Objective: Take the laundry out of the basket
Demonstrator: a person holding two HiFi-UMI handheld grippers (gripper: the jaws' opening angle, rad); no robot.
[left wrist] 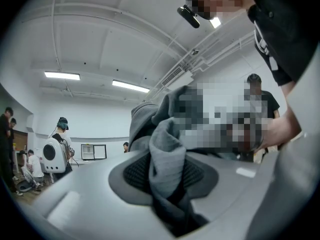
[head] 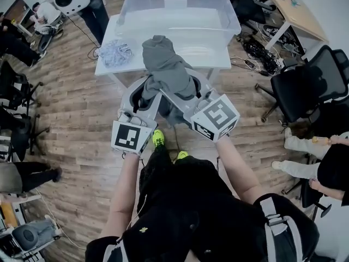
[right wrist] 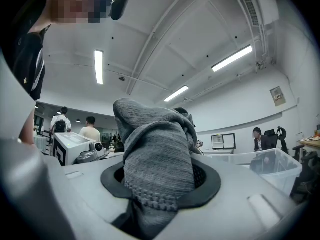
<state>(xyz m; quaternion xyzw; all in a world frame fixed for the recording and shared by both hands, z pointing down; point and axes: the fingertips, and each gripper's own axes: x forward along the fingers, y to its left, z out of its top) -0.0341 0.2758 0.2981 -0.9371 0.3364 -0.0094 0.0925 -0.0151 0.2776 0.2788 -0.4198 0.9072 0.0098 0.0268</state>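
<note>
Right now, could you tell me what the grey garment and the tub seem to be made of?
Grey garment: soft knit fabric, matte; stitch rows show, fibre unclear. Tub: translucent plastic, smooth, slightly glossy; its floor shows through the walls.

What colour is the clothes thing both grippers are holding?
The garment is grey knit; the right gripper view shows it best.

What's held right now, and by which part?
Grey knit garment: left gripper pinches a bunched fold on its left side, right gripper one on its right.
</note>
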